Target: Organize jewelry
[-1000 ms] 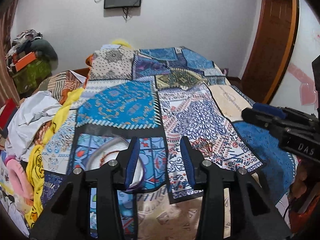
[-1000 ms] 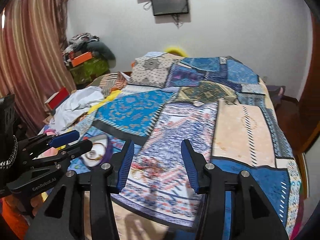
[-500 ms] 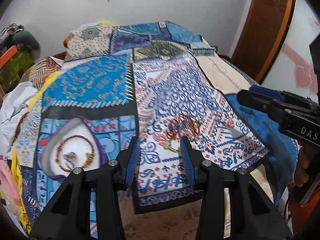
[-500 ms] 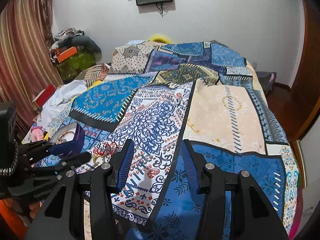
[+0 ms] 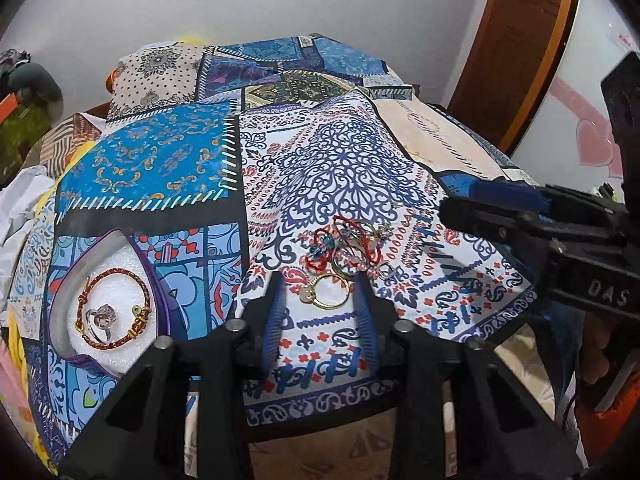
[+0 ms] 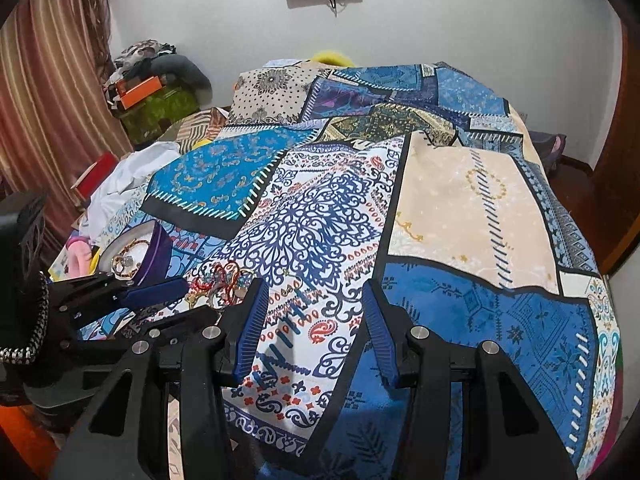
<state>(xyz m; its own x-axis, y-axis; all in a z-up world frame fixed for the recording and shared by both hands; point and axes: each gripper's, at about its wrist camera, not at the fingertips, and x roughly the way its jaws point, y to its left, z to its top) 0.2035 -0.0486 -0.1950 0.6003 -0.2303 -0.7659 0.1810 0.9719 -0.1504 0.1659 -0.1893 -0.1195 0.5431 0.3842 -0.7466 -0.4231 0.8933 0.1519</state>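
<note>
A pile of jewelry (image 5: 348, 248) with red cords, rings and a gold ring (image 5: 327, 292) lies on the patterned bedspread (image 5: 320, 168). My left gripper (image 5: 320, 316) is open, its fingers on either side of the gold ring, just above the cloth. To its left a purple heart-shaped box (image 5: 100, 300) holds a braided bracelet (image 5: 116, 312) and a silver ring (image 5: 102, 318). My right gripper (image 6: 314, 332) is open and empty over the bedspread (image 6: 460, 220), to the right of the pile (image 6: 222, 280) and the box (image 6: 136, 252).
The right gripper's body (image 5: 568, 240) shows at the right of the left wrist view. Clothes and white cloth (image 6: 120, 184) lie along the bed's left side. A brown door (image 5: 516, 52) stands at the right, a curtain (image 6: 44, 100) at the left.
My left gripper has moved right from over the box, forward and down to the jewelry pile, now framing the gold ring. The right gripper has swung right and stayed open.
</note>
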